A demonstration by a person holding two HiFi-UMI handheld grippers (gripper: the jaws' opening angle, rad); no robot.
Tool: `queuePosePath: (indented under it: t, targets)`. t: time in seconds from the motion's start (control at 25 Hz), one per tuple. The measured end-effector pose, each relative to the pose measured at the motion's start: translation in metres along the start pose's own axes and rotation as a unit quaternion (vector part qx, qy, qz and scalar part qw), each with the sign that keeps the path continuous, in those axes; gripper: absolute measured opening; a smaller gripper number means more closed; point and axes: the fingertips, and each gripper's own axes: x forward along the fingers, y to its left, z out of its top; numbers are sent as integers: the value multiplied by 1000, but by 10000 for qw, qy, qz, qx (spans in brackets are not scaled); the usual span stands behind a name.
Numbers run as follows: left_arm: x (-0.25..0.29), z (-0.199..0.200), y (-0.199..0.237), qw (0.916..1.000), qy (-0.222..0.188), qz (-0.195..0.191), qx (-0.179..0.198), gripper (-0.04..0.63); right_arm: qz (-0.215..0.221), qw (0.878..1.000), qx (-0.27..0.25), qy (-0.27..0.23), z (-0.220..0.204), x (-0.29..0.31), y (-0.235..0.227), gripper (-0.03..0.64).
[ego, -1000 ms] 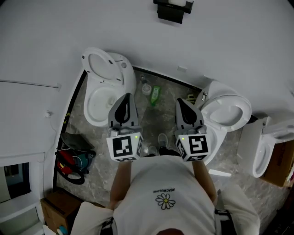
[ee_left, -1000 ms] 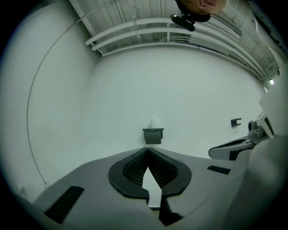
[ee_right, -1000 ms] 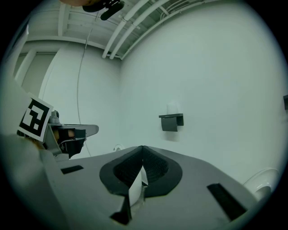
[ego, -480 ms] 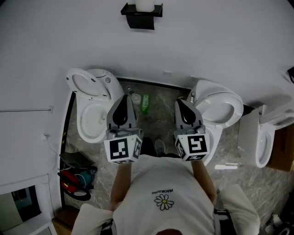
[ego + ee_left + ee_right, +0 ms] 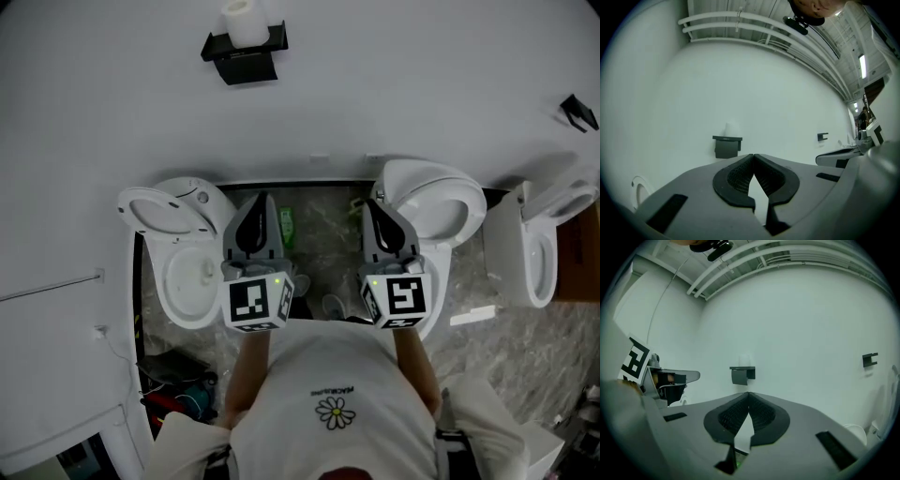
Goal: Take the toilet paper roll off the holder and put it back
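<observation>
The toilet paper roll stands upright on top of the black holder on the wall. It is at about eleven o'clock from the left claw and the right claw and well apart from both, which are pressed together and empty. A claw that arrives still unspread would probably knock the loose roll off, perhaps into the open toilet below.

Holder: a second ago the top edge cut it, above your right gripper. Now it shows whole, above and slightly left of your left gripper.
Toilet paper roll: only a sliver before, it now shows whole on top of the holder.
Small black bracket: newly in view, far right of the holder.
</observation>
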Motion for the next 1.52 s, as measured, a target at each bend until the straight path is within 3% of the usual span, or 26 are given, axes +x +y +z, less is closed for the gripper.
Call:
queuePosePath:
  t: [0.2, 0.56, 0.84, 1.04, 1.24, 1.4, 1.52]
  targets:
    - [16, 11, 26, 9998, -67, -187, 3, 18, -283, 9996, 22, -80, 15, 23, 6, 8]
    - [31, 6, 86, 9999, 7, -56, -89, 18, -147, 9998, -94, -2, 16, 69, 41, 8]
    - [46, -12, 97, 9994, 96, -158, -277, 21, -313, 9995, -62, -36, 17, 83, 43, 8]
    - [55, -21, 96, 9983, 146, -291, -479, 115, -441, 9990, 31, 121, 11, 85, 40, 8]
    - [79, 21, 101, 9966, -329, -560, -509, 220, -507, 9986, 19, 152, 9, 87, 35, 8]
    - [120, 83, 100, 9917, -858, -957, -54, 304, -580, 9982, 39, 135, 10, 85, 30, 8]
    - [161, 120, 107, 9893, -1017, -1022, 235, 342, -619, 9981, 3, 1, 16, 84, 25, 8]
